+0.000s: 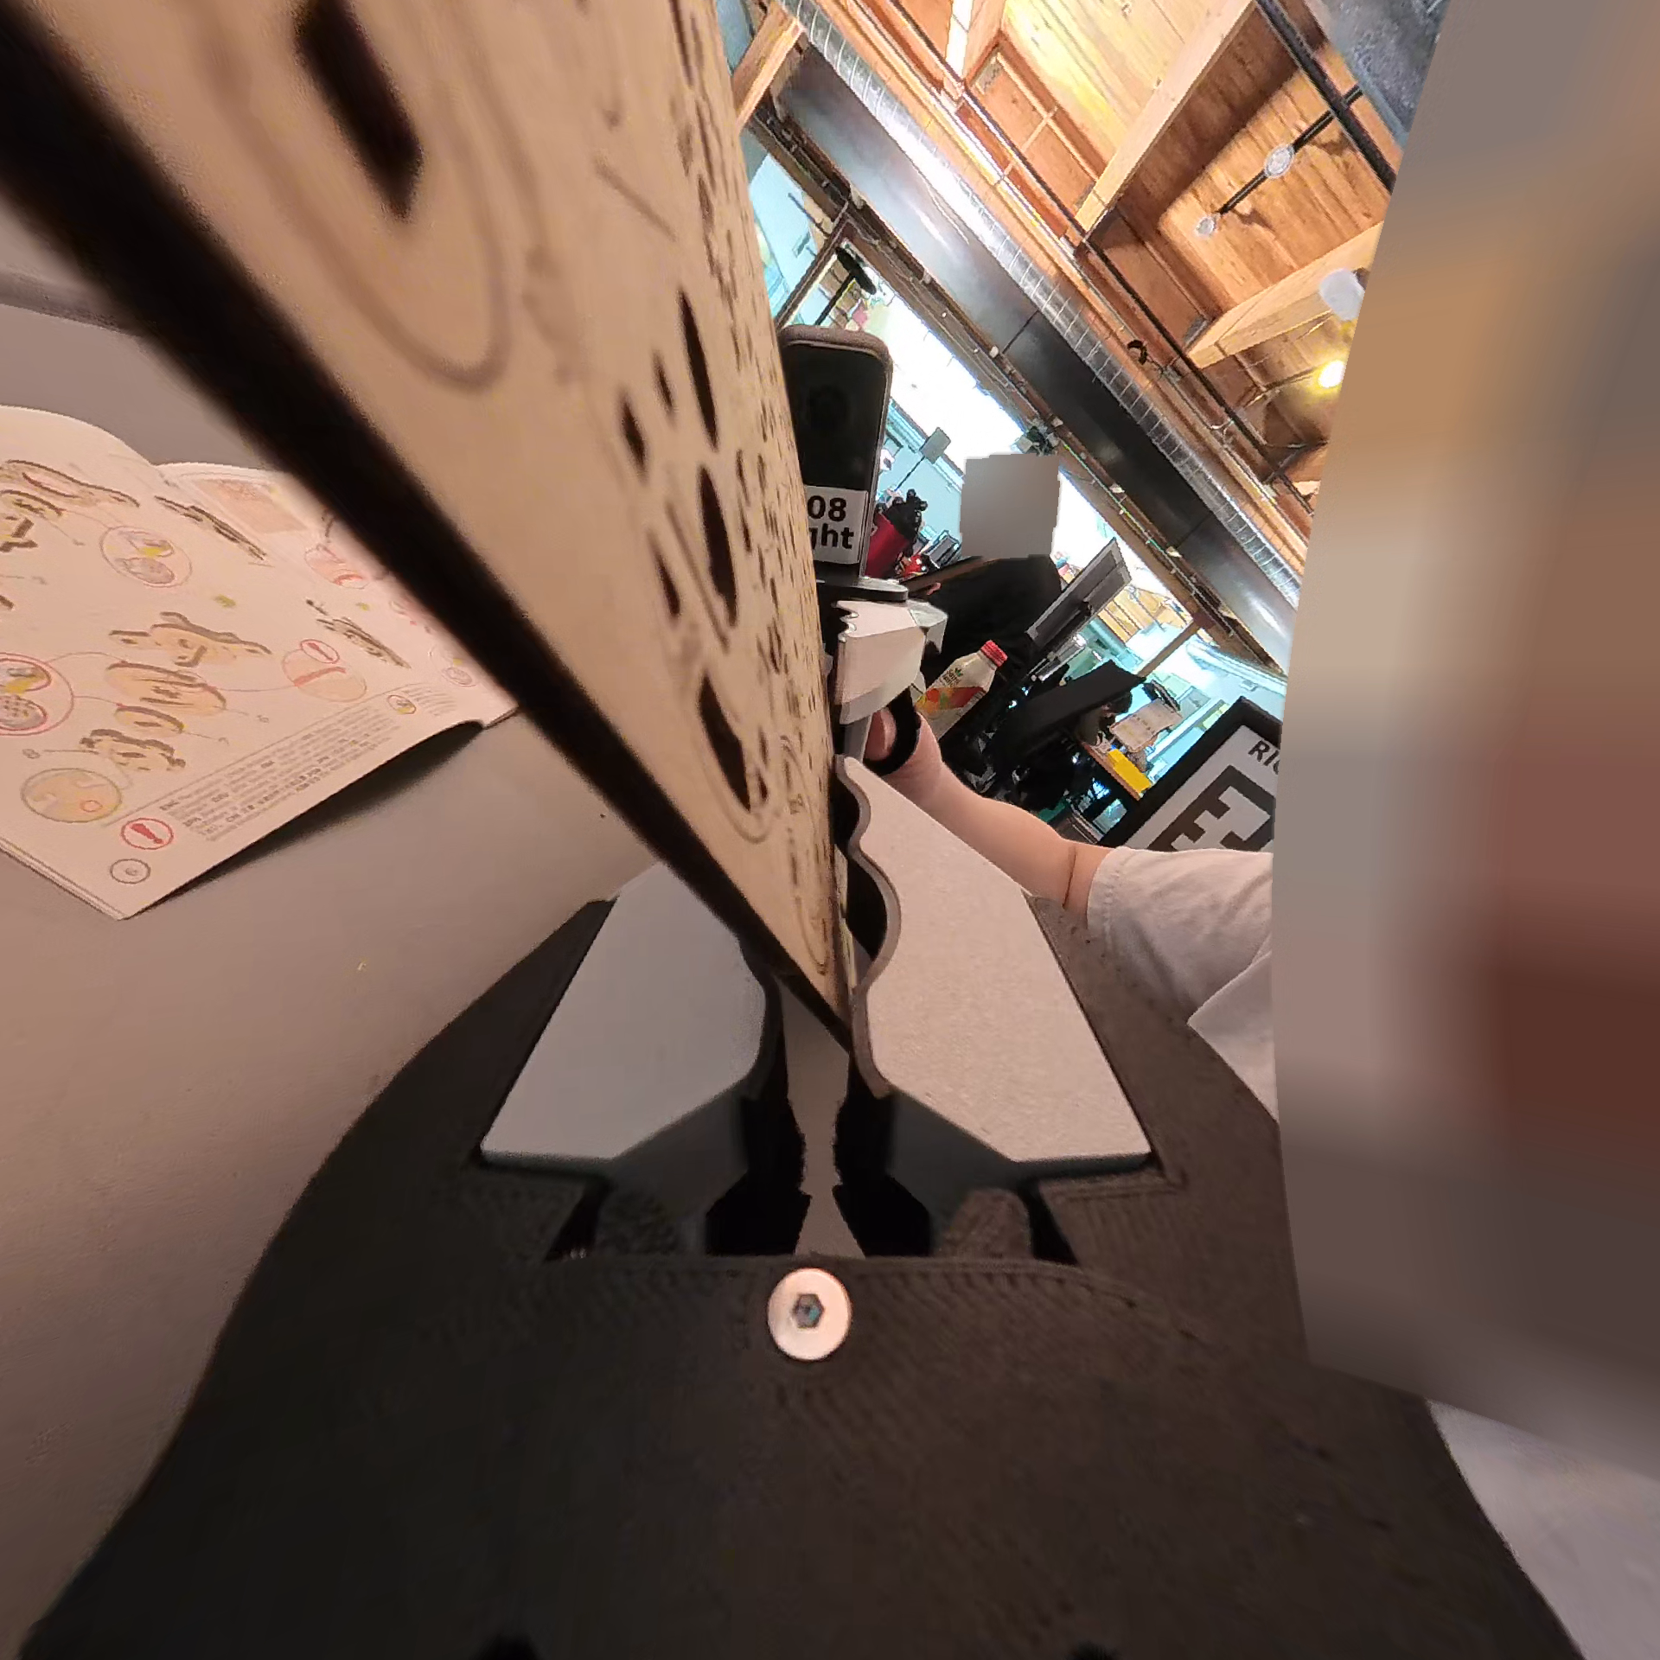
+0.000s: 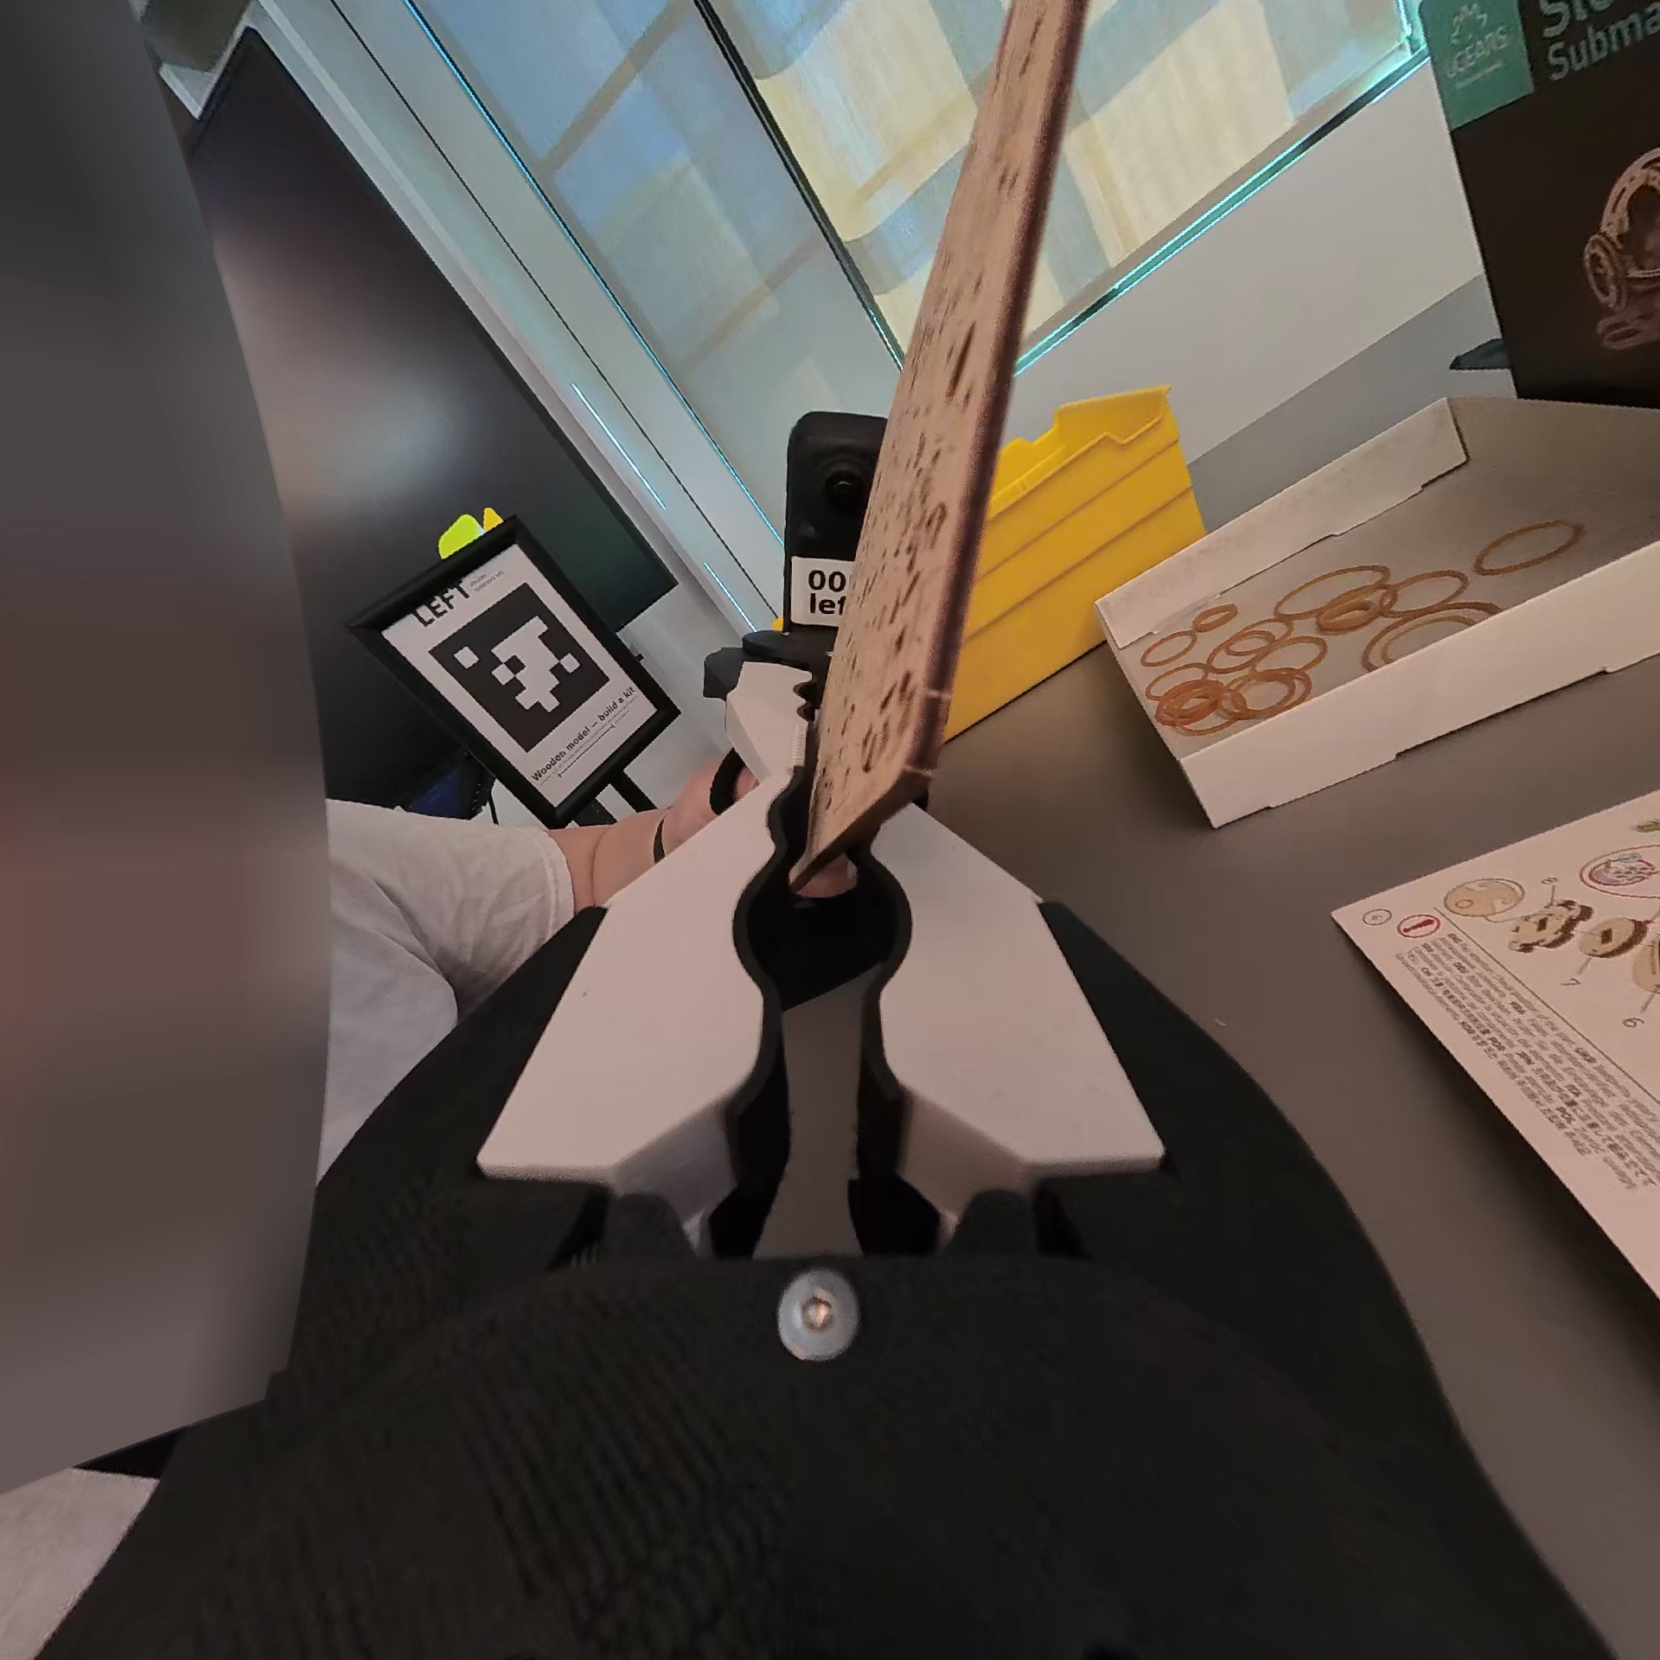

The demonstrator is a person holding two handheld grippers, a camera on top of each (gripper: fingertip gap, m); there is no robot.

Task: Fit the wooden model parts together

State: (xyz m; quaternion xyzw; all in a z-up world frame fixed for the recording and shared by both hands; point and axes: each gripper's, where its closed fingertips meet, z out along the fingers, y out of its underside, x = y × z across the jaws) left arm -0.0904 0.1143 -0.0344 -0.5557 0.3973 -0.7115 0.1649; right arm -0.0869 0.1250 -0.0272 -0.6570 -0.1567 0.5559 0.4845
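Observation:
A laser-cut wooden sheet with many punched-out part outlines is held in the air between both grippers. In the left wrist view it runs diagonally across the frame, and my left gripper is shut on its near edge; the sheet hides the left finger. My right gripper shows beyond it, at the sheet's far edge. In the right wrist view my right gripper is shut on the lower corner of the sheet, which rises steeply upward. The left gripper holds the opposite edge.
An open instruction booklet lies on the grey table and also shows at the right. A white tray holds several wooden rings. A yellow bin, the kit box and a framed marker sign stand behind. Both grippers' tips are close together, under 4 cm apart.

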